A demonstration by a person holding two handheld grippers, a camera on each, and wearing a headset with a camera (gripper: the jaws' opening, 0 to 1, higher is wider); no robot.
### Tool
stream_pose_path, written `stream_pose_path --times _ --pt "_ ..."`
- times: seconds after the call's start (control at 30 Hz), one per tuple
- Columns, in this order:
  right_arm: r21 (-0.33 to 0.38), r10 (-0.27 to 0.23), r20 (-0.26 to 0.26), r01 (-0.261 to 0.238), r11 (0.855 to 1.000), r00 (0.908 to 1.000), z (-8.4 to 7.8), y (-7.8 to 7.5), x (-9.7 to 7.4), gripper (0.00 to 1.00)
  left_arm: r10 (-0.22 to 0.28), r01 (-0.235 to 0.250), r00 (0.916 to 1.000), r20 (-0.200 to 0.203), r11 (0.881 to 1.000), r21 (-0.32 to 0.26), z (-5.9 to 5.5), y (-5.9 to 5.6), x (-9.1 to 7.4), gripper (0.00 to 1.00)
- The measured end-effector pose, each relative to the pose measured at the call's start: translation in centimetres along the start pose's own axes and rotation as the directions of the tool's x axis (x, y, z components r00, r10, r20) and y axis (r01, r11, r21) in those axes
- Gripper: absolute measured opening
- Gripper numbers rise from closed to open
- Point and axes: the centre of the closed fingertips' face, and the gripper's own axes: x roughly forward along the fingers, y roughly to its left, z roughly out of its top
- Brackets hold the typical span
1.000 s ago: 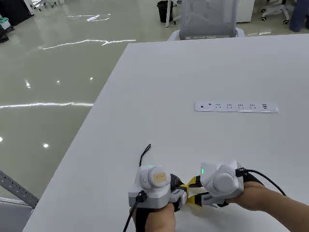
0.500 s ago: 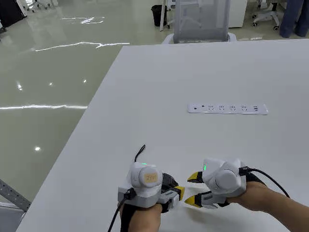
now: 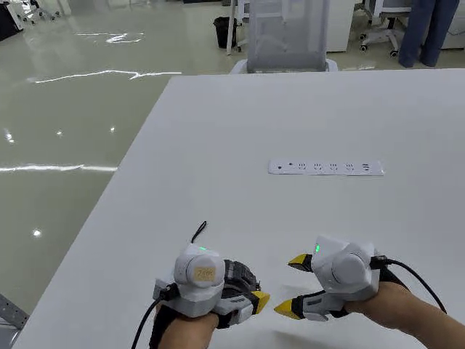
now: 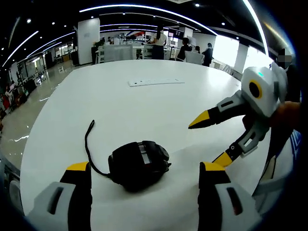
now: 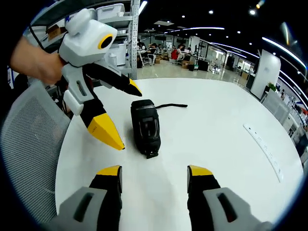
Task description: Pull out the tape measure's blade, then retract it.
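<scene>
Lying on the white tabletop point(image 3: 218, 145) close to its near edge, the black tape measure point(image 5: 146, 126) sits between the two grippers we hold, one in each hand. Its thin black strap point(image 4: 88, 144) trails away from the case across the surface.

We have the left gripper point(image 5: 126, 115) pointed at the case with its yellow-tipped fingers point(image 4: 78, 168) spread wide and released. In the left gripper view the tape measure lies just ahead of the tips, in line with the gap between them, and touches neither. In the head view the left gripper's body hides part of the case.

Our right gripper point(image 3: 286, 285) faces it from the other side, fingers also parted and grasping nothing. In the right gripper view the case lies ahead of the fingertips point(image 5: 109, 171), lengthwise to them and apart from them. The tips of the two grippers are near each other without meeting.

Farther up the tabletop, well apart from the work, a white power strip point(image 3: 325, 168) lies flat. A grey chair point(image 3: 287, 33) stands at the far edge, and a person's legs point(image 3: 421, 29) show beyond it on the glossy floor point(image 3: 73, 109).
</scene>
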Motion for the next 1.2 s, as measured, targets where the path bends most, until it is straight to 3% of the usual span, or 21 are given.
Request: stream_pose_path --times 0.27,0.57,0.83,1.2 --pt "0.056 -0.052 0.000 0.052 0.997 0.9986 -0.7 0.5 -2.3 0.62 -0.051 0.051 0.9987 -0.001 0.998 0.020 -0.9 -0.2 -1.3 0.92" --pt "0.113 -0.102 0.015 0.099 0.989 0.9947 -1.0 1.2 -4.5 0.67 -0.080 0.078 0.9966 0.023 0.994 0.076 -1.0 -0.1 -3.0 0.96" --pt "0.172 -0.161 0.034 0.153 0.973 0.9864 -1.5 1.5 -6.6 0.72 -0.162 0.153 0.9853 0.056 0.980 0.128 -0.5 -0.8 -4.4 0.95" --pt "0.219 -0.226 0.030 0.214 0.952 0.9736 -3.0 1.9 -9.6 0.78 -0.181 0.168 0.9810 0.070 0.973 0.159 -0.7 -0.7 -6.0 0.95"
